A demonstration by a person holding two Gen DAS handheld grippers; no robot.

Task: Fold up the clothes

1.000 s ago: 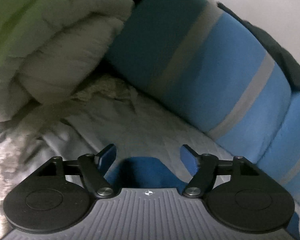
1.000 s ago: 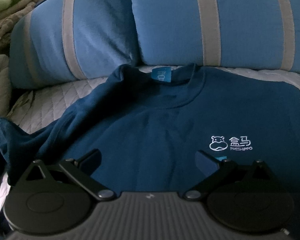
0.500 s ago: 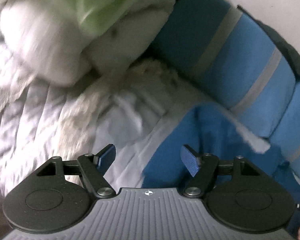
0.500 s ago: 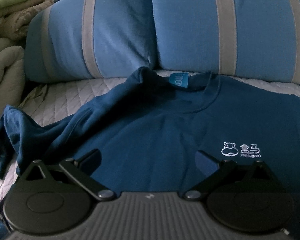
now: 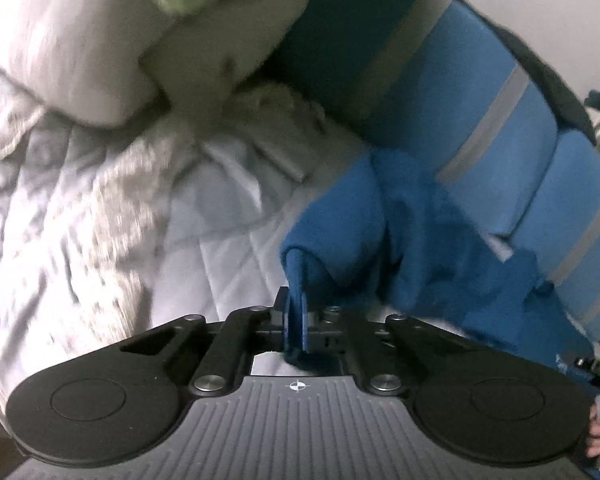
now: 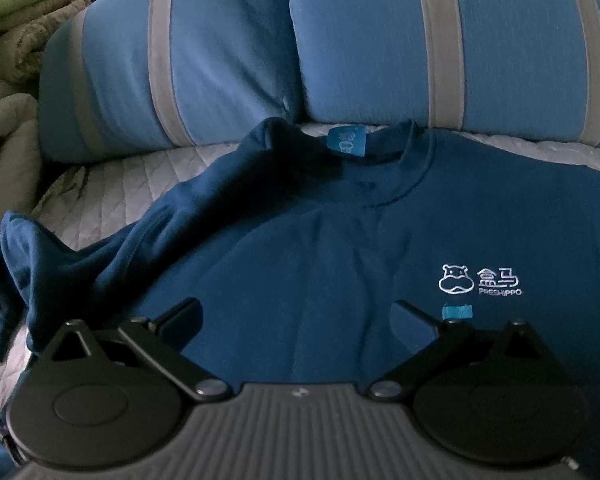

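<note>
1. Navy fleece: the sweatshirt lies face up on the quilted bed, its collar toward the blue striped pillows, so the body is spread flat, ready for folding.
2. The left gripper has its jaws pressed together on the sleeve cuff; pinching the very end likely gives control of the whole sleeve for carrying it across the chest.
3. The right gripper hovers over the chest near the white hippo logo, jaws spread and holding nothing, probably waiting to pin or take the body.
4. A cream comforter is piled near the sleeve, clear of it.
</note>
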